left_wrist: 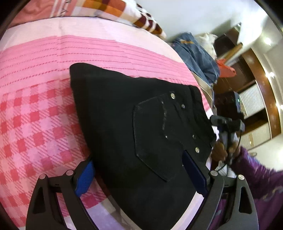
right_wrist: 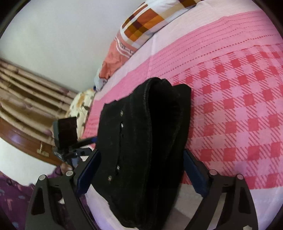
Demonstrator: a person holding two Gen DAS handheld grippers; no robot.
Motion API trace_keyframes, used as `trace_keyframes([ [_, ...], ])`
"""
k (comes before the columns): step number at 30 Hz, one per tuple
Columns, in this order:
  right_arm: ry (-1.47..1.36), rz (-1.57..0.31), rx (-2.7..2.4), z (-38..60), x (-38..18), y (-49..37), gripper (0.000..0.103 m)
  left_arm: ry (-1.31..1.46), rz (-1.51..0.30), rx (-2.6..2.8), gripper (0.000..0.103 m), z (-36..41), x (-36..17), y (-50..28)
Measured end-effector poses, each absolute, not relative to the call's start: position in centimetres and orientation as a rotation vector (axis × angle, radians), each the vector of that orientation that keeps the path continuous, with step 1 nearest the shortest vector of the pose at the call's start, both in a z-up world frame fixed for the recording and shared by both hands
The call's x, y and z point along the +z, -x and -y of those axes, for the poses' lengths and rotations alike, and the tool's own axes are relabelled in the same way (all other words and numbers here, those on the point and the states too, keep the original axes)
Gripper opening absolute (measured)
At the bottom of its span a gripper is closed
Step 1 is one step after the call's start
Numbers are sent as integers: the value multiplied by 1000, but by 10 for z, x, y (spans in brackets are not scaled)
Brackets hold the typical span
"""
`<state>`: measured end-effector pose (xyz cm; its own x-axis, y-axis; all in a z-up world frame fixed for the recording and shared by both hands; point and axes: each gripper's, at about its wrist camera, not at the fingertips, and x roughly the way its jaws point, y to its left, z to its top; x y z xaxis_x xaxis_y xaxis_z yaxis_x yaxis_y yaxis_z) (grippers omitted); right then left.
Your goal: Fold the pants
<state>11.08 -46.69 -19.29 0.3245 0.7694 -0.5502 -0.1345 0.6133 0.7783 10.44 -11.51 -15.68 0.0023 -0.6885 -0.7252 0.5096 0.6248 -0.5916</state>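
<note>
Black pants point(left_wrist: 115, 115), folded into a thick bundle, lie on a pink checked bedspread point(left_wrist: 35, 115); a back pocket and metal rivets face up. My left gripper point(left_wrist: 138, 157) stands open over the bundle's near end, its blue pads point(left_wrist: 84, 178) on either side of the cloth. In the right wrist view the same pants point(right_wrist: 141, 115) show their layered edge, and my right gripper point(right_wrist: 141, 152) straddles that end, open wide with pads close to both sides and no visible squeeze. Each gripper shows in the other's view: the right gripper point(left_wrist: 228, 123), the left gripper point(right_wrist: 70, 141).
A checked pillow point(left_wrist: 109, 8) point(right_wrist: 150, 21) lies at the head of the bed. Blue jeans point(left_wrist: 198, 54) and an orange cloth point(left_wrist: 225, 69) are piled past the bed's far edge. Wooden cupboards point(left_wrist: 256, 99) and a curtain point(right_wrist: 26, 92) stand beyond. A person's purple sleeve point(left_wrist: 261, 185) is nearby.
</note>
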Motion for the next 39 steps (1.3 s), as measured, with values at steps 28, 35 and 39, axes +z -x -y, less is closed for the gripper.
trace_keyframes([
  [28,-885,-1108,670,464,-185,-110,28,200,-1167,-852,24,103,-133,-90],
  [35,-906,-1055,686,451,-161,-103,28,214,-1117,-876,23,94,-115,-84],
  [39,-893,-1038,717,436,-146,-108,28,214,-1079,-850,23,80,-101,-82],
])
